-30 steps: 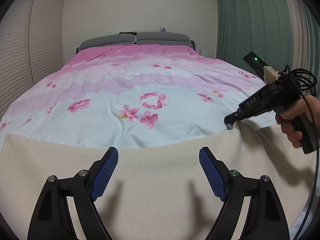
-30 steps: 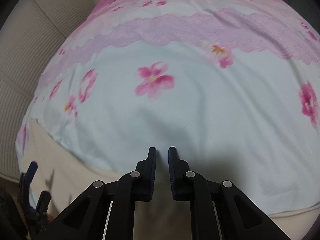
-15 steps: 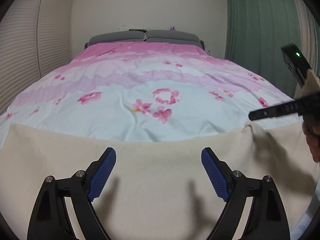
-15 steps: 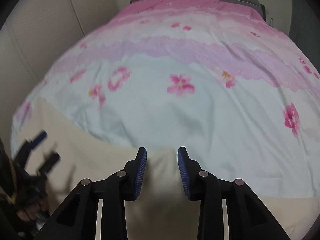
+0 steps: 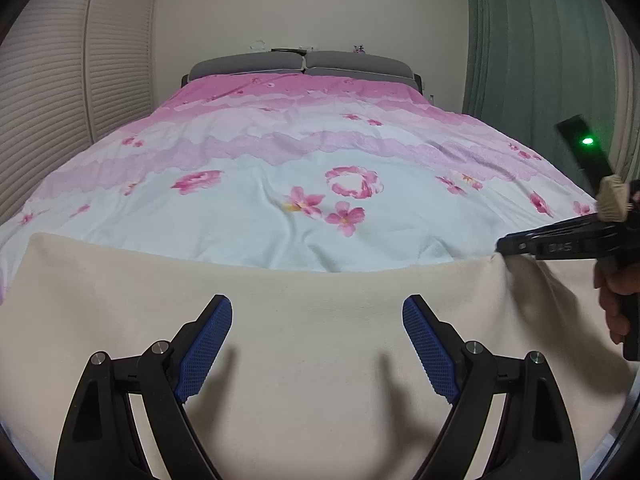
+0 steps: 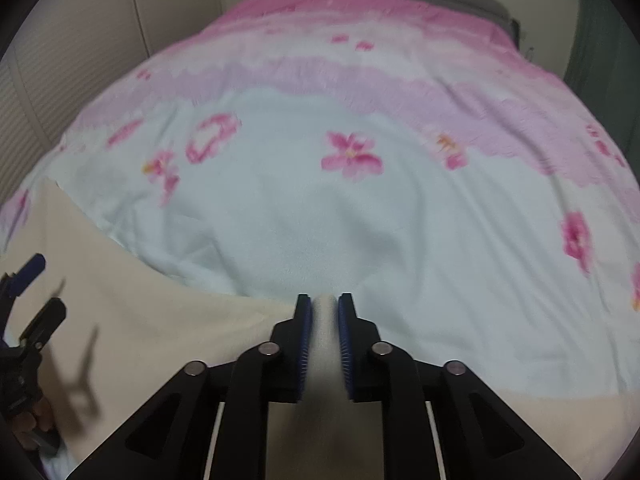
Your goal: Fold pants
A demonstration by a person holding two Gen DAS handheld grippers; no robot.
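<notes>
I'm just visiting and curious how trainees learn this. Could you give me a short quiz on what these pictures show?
1. True or false: the left hand-held gripper is clamped on the cream pants.
2. What does the right hand-held gripper have between its fingers? A) a pillow B) the edge of the pants C) nothing
3. Fill in: the pants lie on a floral ___.

Key: 1 false, it hangs open above them; 2 B; 3 bedspread.

Pants (image 5: 320,344) on bed (image 5: 280,184) near edge, L tongs (image 5: 316,354) above, R tongs (image 6: 322,332) at far edge.
</notes>
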